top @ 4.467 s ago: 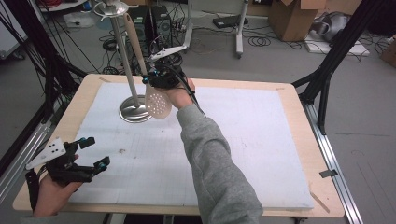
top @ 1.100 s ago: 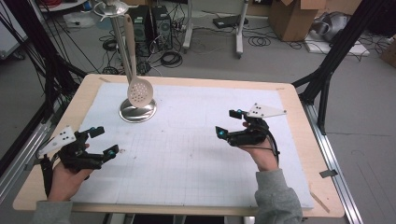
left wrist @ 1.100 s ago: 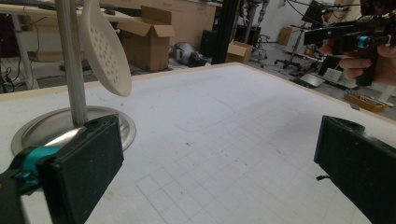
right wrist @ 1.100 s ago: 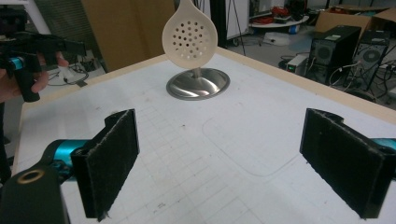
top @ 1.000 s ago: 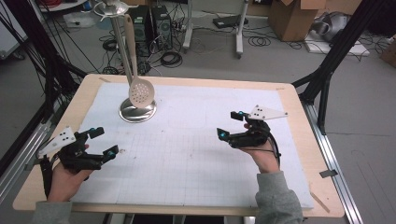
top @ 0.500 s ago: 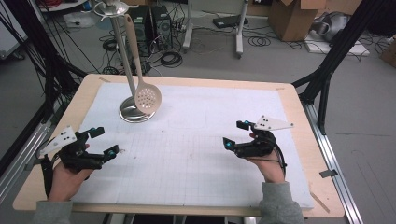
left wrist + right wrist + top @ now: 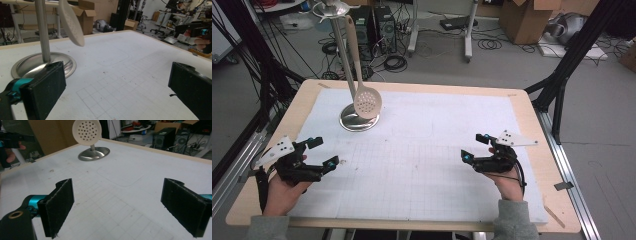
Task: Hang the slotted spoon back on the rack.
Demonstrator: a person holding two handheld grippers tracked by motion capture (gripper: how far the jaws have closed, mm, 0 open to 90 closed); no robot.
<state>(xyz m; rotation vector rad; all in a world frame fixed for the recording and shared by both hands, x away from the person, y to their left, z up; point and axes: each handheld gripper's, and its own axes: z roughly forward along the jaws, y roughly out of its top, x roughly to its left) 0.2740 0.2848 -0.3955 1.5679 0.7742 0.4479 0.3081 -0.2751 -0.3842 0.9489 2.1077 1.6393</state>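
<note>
A cream slotted spoon [image 7: 367,102] hangs by its handle from the top of a metal stand [image 7: 358,121] at the table's back left, its perforated bowl just above the round base. The same spoon bowl [image 7: 71,22] hangs beside the stand's pole [image 7: 42,30] in the left gripper view, and its holed face [image 7: 86,131] shows over the base [image 7: 94,153] in the right gripper view. My left gripper [image 7: 323,153] rests open near the front left, empty. My right gripper [image 7: 475,147] is open and empty at the right, far from the spoon.
A white gridded mat [image 7: 422,165] covers the wooden table [image 7: 532,130]. Black frame legs stand at both sides, with computers, cables and cardboard boxes on the floor behind. The other hand's gripper [image 7: 197,31] shows far off in the left gripper view.
My right hand let go of the spoon on the stand and drew back to the right front. The spoon has swung slightly to the right. The left gripper stayed put.
</note>
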